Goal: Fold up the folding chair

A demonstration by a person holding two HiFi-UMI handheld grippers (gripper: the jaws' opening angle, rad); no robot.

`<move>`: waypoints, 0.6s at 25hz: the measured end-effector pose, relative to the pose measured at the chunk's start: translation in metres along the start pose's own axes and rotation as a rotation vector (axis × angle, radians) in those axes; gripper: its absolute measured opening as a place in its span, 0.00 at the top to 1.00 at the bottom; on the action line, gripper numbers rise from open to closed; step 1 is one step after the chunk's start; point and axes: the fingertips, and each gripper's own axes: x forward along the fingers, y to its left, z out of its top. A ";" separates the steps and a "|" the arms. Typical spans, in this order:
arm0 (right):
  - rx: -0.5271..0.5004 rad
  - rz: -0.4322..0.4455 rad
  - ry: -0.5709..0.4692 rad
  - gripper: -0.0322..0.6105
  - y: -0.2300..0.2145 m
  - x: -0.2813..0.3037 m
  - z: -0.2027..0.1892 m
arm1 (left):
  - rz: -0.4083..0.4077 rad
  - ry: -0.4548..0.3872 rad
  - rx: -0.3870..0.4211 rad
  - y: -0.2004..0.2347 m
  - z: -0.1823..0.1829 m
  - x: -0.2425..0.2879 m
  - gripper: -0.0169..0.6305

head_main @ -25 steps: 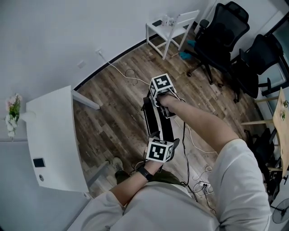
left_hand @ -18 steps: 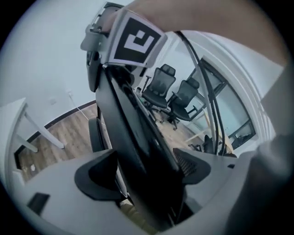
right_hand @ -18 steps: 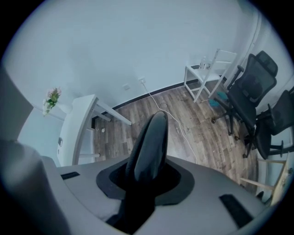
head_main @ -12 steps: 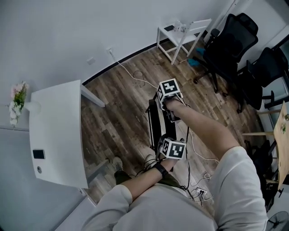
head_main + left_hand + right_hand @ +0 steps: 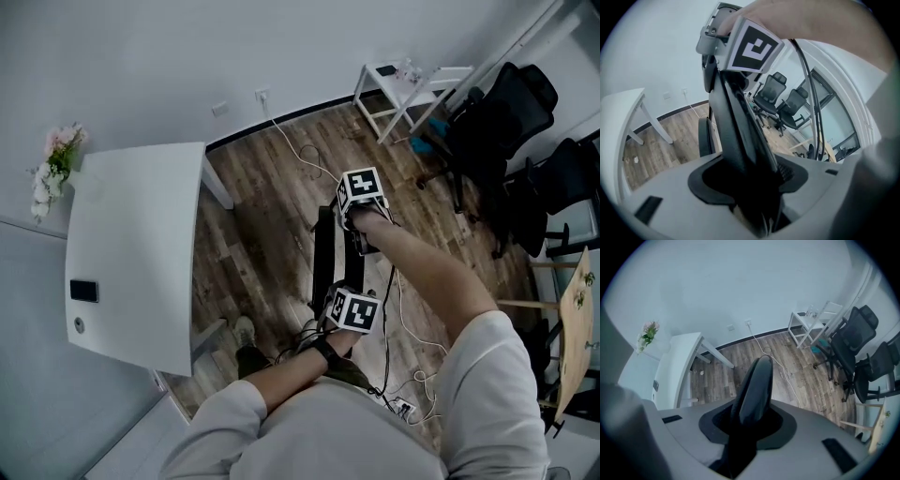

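The folded black chair (image 5: 326,255) stands upright on the wood floor in front of the person, edge-on in the head view. My right gripper (image 5: 362,191) is at its far top end, pointing steeply down and shut on the rounded top edge (image 5: 757,385). My left gripper (image 5: 352,312) is at the near end. Its jaws are closing around the chair's black panel (image 5: 736,140), which runs up between them. I see no pad pressing on it. The right gripper's marker cube (image 5: 752,44) shows at the top of the left gripper view.
A white table (image 5: 131,253) stands to the left, with flowers (image 5: 54,164) at its far corner. Cables (image 5: 309,159) trail over the floor to the wall. A small white side table (image 5: 405,89) and black office chairs (image 5: 497,141) stand at the back right.
My left gripper has shifted right and closer along the chair's near end. The chair has turned more edge-on. The right gripper keeps its hold on the top.
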 end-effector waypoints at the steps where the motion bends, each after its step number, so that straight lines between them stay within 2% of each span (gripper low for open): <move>1: 0.001 -0.001 0.001 0.78 0.011 0.001 0.002 | 0.000 -0.003 -0.002 0.009 -0.002 -0.007 0.59; 15: -0.024 0.037 0.005 0.79 0.191 0.025 0.044 | 0.070 -0.028 -0.032 0.165 -0.031 -0.108 0.61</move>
